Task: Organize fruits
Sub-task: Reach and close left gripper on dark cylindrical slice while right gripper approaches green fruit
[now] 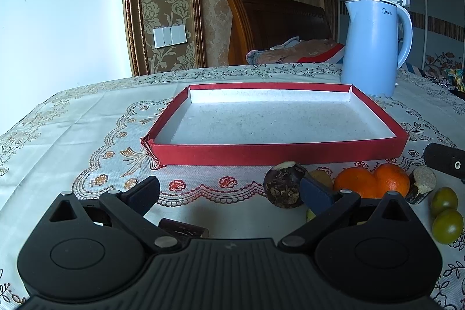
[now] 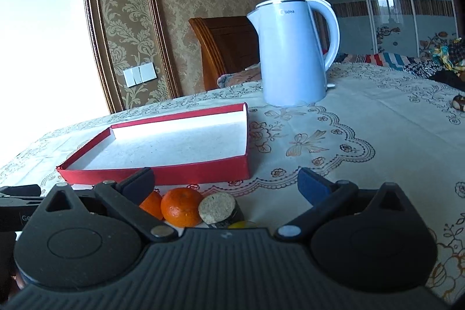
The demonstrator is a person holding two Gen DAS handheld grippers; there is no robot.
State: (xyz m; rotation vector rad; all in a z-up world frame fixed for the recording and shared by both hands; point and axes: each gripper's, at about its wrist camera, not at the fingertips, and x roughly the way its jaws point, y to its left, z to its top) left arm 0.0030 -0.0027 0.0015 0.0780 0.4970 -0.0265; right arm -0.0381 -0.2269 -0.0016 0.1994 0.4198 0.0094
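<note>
A shallow red box with a pale empty floor lies on the tablecloth; it also shows in the right wrist view. In front of it lies a row of fruit: a dark round fruit, two oranges, a dark cut piece and two green fruits. My left gripper is open and empty, its right finger beside the dark fruit. My right gripper is open and empty above an orange and the cut piece.
A pale blue electric kettle stands behind the box's right corner; it also shows in the right wrist view. A small dark piece lies under my left gripper. A bed with bedding is beyond the table. A small dark object lies at the far right.
</note>
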